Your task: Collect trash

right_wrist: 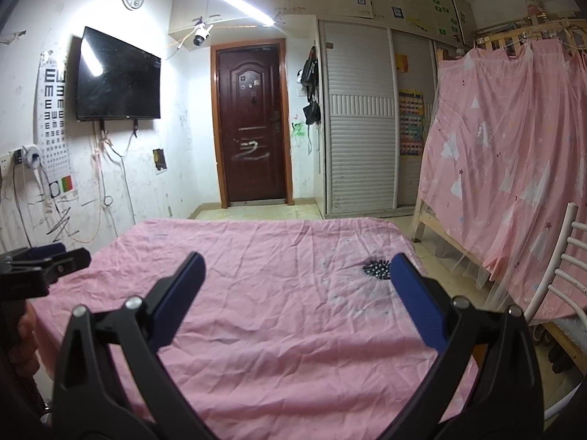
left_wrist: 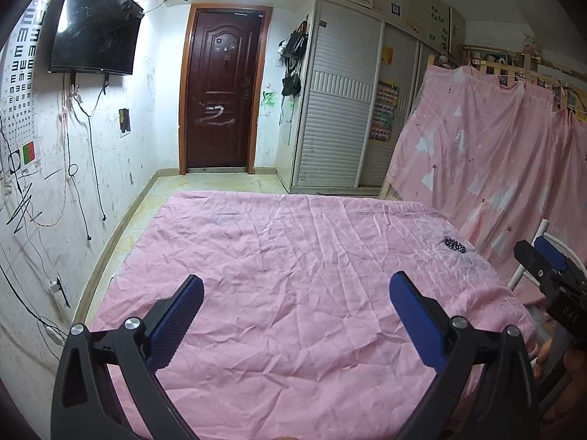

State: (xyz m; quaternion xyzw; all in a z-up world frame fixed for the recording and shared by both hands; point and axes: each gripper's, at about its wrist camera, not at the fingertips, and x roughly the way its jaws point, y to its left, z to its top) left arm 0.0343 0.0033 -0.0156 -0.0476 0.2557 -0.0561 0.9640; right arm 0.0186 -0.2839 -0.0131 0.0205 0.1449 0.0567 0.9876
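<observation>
1. Over the near half of the pink sheet (left_wrist: 293, 275), left wrist view: left tool (left_wrist: 296, 293) released, blue pads spread wide, nothing between them; it hangs above the cloth, contact not seen.
2. Sheet is creased and covers a flat surface; whether bed or counter cannot be told.
3. No loose trash can be made out on the sheet. Only dark item: a small black patch with white dots (left_wrist: 455, 245) near the far right edge, well apart from the left tool. Print or separate object: cannot tell.
4. Right tool (left_wrist: 539, 256) shows at the right margin, beside a white chair frame (left_wrist: 528, 256); its spread is unclear from this angle.
5. Beyond the sheet: brown door (left_wrist: 222, 91), wall TV (left_wrist: 95, 25), pink curtain (left_wrist: 495, 154) on the right.
6. Right wrist view: right tool (right_wrist: 297, 275) released, pads wide apart and empty, above the sheet (right_wrist: 275, 311).
7. Dotted patch (right_wrist: 378, 268) lies just beside the inner face of the right-hand pad (right_wrist: 414, 293); touching or not cannot be told.
8. Left tool (right_wrist: 55, 256) appears at the left margin, over the sheet's edge.
</observation>
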